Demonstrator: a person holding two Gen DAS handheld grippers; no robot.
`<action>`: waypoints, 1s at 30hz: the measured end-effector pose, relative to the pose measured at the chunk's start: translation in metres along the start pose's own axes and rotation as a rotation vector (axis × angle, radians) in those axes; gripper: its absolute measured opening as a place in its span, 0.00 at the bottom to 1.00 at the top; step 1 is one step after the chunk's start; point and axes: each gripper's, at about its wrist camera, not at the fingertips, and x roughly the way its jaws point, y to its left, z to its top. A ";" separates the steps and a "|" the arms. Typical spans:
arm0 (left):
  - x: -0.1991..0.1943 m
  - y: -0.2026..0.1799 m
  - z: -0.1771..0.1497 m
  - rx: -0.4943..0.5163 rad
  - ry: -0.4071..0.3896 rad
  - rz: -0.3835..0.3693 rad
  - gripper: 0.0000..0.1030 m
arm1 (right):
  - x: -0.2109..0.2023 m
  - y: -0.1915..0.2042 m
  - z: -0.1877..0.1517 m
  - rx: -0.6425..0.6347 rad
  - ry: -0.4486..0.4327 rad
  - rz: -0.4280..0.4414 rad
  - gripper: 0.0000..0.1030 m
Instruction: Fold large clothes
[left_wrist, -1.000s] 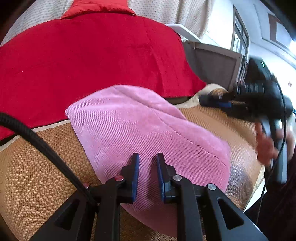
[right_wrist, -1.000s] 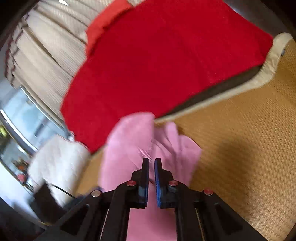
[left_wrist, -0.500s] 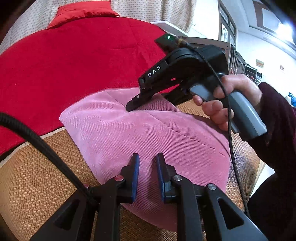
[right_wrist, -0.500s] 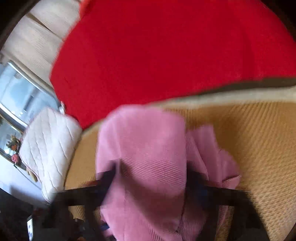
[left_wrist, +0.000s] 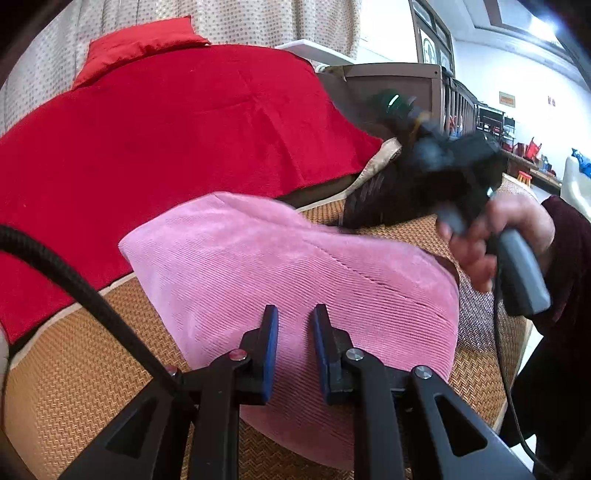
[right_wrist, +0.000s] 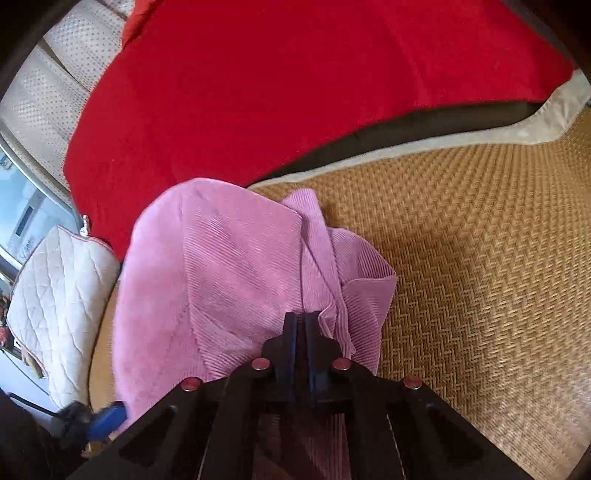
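Observation:
A pink ribbed garment (left_wrist: 295, 277) lies folded in a bundle on a woven mat (left_wrist: 74, 369). My left gripper (left_wrist: 293, 317) hovers over its near part, jaws a narrow gap apart with nothing between them. In the right wrist view the garment (right_wrist: 221, 266) shows loose folds on its right side. My right gripper (right_wrist: 301, 317) is shut there, its tips pinching a fold of the pink cloth. From the left wrist view the right gripper (left_wrist: 347, 221) is blurred at the garment's far edge, held by a hand (left_wrist: 509, 229).
A red blanket (left_wrist: 166, 129) covers the surface behind the garment, also filling the top of the right wrist view (right_wrist: 295, 74). The woven mat (right_wrist: 480, 258) stretches to the right. A white quilted cushion (right_wrist: 62, 295) sits at the left. A black cable (left_wrist: 74, 280) crosses near the left gripper.
The right gripper came down onto the garment's far edge, spread its jaws around the cloth, then shut on a fold. The left gripper rolled slightly and stayed over the garment.

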 end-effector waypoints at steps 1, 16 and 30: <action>0.000 0.003 -0.001 -0.011 0.005 -0.011 0.17 | -0.014 -0.004 0.003 0.006 -0.035 0.030 0.08; 0.010 0.004 0.009 0.015 0.022 -0.020 0.17 | 0.055 0.060 0.065 -0.199 0.187 -0.011 0.13; -0.030 0.032 0.015 -0.102 -0.001 -0.159 0.48 | 0.004 -0.017 -0.028 0.086 -0.030 -0.022 0.02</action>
